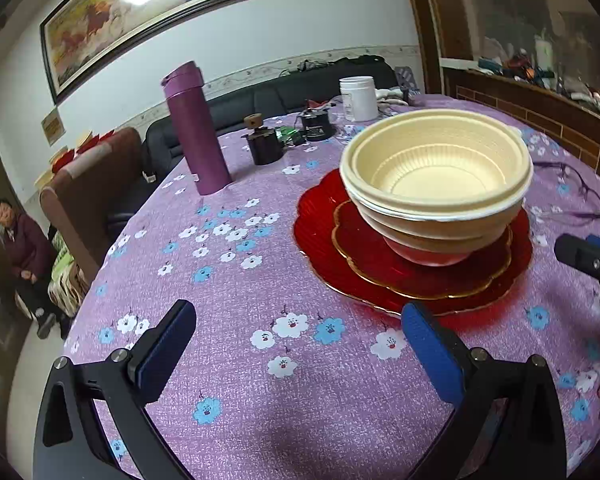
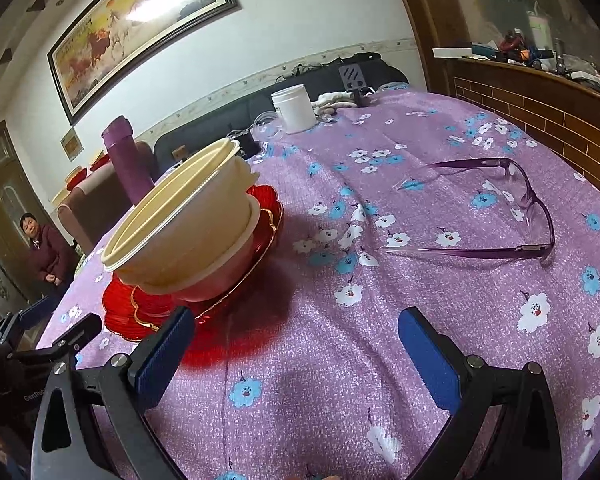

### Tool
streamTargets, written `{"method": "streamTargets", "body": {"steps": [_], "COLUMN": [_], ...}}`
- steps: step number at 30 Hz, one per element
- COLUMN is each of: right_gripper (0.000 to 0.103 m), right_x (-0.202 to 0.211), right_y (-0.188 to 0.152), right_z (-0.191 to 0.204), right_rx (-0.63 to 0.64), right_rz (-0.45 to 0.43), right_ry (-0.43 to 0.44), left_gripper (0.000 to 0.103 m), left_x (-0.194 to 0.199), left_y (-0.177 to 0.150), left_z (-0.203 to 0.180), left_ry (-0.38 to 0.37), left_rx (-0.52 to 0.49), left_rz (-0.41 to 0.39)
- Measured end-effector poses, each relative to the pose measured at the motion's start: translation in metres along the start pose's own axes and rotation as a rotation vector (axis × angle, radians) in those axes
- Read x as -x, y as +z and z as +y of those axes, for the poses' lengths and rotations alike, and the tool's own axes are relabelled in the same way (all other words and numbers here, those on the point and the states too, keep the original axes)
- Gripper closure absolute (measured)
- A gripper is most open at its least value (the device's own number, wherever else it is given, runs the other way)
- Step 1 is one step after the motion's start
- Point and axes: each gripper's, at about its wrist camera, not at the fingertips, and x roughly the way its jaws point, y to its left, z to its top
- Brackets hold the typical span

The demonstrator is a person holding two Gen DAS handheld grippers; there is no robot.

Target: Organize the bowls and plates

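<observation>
Cream plastic bowls (image 1: 436, 176) are nested in a stack on a small red gold-rimmed plate (image 1: 364, 244), which lies on a larger red plate (image 1: 316, 236). The same stack (image 2: 180, 224) shows tilted in the right wrist view, on the red plates (image 2: 120, 312). My left gripper (image 1: 300, 316) is open and empty, above the cloth just in front of the plates. My right gripper (image 2: 296, 324) is open and empty, to the right of the stack; its tip (image 1: 580, 256) shows in the left wrist view.
The table (image 1: 236, 360) has a purple flowered cloth. On it stand a purple flask (image 1: 196, 132), a white jar (image 1: 358, 98), small dark containers (image 1: 264, 144) and purple glasses (image 2: 516, 208). A chair (image 1: 88, 196) and a seated person (image 1: 20, 248) are at the left.
</observation>
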Motion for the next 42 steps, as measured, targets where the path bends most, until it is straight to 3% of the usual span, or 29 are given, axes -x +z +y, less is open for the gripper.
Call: {"method": "streamTargets", "body": {"steps": [8,42], "right_gripper": [0.000,0.000], "right_x": [0.0011,0.0024], "right_y": [-0.0003,-0.0003], "right_z": [0.0022,0.0026], "right_rx": [0.014,0.015], "right_rz": [-0.005,-0.003], "right_ry": [-0.013,-0.016], "left_gripper": [0.000,0.000], "left_x": [0.0044,-0.0012], "left_y": [-0.0005,0.0017], "left_z": [-0.0089,-0.0039], "left_ry": [0.031,-0.027], "left_rx": [-0.050,-0.033], "left_rz": [-0.026,0.018]}}
